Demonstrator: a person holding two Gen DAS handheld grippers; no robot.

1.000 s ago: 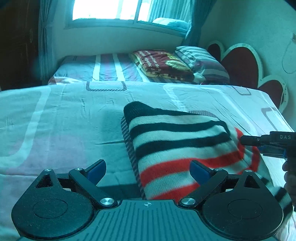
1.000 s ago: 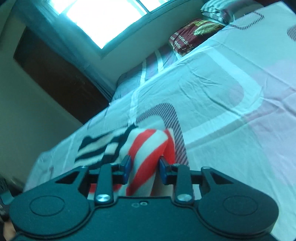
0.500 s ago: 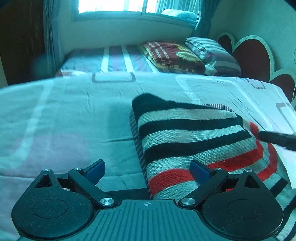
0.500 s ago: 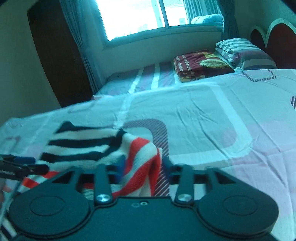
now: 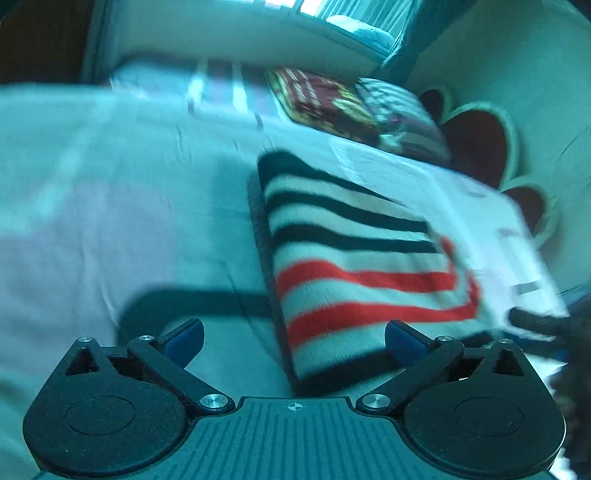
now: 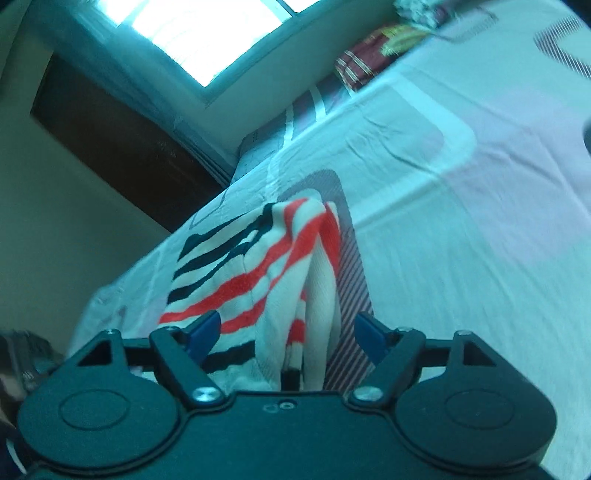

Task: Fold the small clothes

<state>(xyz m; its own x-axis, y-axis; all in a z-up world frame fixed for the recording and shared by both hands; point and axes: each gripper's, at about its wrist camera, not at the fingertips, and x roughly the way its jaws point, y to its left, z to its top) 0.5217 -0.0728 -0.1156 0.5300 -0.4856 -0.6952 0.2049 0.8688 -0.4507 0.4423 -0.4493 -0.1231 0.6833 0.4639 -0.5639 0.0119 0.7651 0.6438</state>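
Observation:
A small knit sweater (image 5: 351, 251) with black, white and red stripes lies folded on the bed sheet (image 5: 110, 221). My left gripper (image 5: 291, 328) hovers over its near left corner, jaws opening wide, with the corner lying below and between the fingers, untouched. From the right edge of that view, one dark finger of my right gripper (image 5: 535, 325) reaches toward the sweater. In the right wrist view the sweater's (image 6: 258, 266) red-striped folded edge stands bunched between my right gripper's (image 6: 287, 321) opening jaws; the right pad stands clear of the cloth.
A folded dark red blanket (image 5: 325, 103) and a striped pillow (image 5: 402, 114) lie at the far end of the bed, by a heart-shaped headboard (image 5: 476, 147). A bright window (image 6: 207, 33) and a dark wooden door or wardrobe (image 6: 110, 140) stand beyond the bed.
My right gripper's jaws have spread apart from the red-striped fold that they pinched a second ago. My left gripper has tilted and rolled, and the sweater now sits closer under it.

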